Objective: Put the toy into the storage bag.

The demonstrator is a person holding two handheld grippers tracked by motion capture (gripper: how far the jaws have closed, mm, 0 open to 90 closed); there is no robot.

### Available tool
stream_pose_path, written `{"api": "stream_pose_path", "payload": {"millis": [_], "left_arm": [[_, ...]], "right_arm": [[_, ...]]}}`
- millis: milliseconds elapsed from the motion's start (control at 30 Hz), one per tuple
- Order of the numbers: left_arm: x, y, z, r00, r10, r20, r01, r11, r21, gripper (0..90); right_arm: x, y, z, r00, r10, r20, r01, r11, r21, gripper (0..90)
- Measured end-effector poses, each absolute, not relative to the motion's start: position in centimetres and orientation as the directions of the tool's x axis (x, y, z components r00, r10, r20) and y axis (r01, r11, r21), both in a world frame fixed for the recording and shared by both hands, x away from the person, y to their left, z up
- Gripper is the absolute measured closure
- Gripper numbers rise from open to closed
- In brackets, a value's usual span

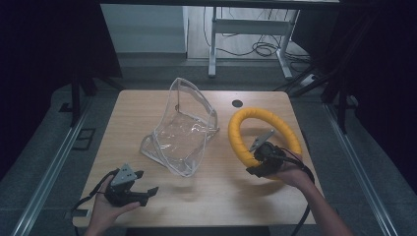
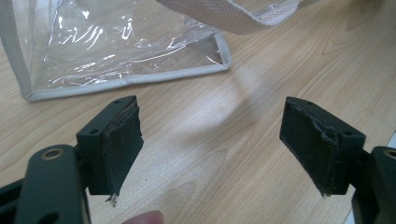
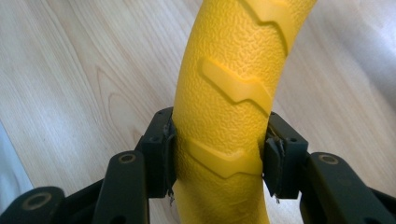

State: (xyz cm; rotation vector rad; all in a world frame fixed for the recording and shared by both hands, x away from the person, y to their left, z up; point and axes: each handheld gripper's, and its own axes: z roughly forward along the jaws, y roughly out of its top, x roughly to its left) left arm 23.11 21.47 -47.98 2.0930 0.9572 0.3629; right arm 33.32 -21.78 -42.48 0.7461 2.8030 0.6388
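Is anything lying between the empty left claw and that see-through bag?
No. In the left gripper view, just bare wooden table lies between the open left gripper and the clear bag.

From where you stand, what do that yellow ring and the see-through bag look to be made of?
The yellow ring looks like foam or soft rubber: matt, pebbled skin with raised zigzag ridges, slightly pinched where the right gripper clamps it. The bag seems thin clear plastic, glossy and creased with glints, edged in pale woven-looking binding.

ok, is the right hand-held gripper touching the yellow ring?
Touching. In the right gripper view, the right hand-held gripper has both jaws pressed against the sides of the yellow ring, with no gap.
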Motion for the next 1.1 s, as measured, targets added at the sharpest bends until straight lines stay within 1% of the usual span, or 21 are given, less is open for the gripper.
{"api": "stream_pose_path", "payload": {"millis": [400, 900, 1100], "left_arm": [[23.1, 21.5, -48.0, 0.674, 0.737, -0.061, 0.509, -0.403, 0.761, 20.7], [23.1, 21.5, -48.0, 0.674, 0.736, -0.061, 0.509, -0.403, 0.76, 20.7], [23.0, 21.5, -47.9, 0.671, 0.738, -0.065, 0.509, -0.396, 0.764, 20.7]], "right_arm": [[33.5, -21.4, -40.7, -0.85, 0.526, -0.04, 0.419, 0.718, 0.555, 52.3], [33.5, -20.9, -39.0, -0.842, 0.539, -0.03, 0.386, 0.639, 0.665, 52.2], [33.3, -20.6, -38.0, -0.846, 0.533, -0.029, 0.352, 0.598, 0.72, 52.2]]}}
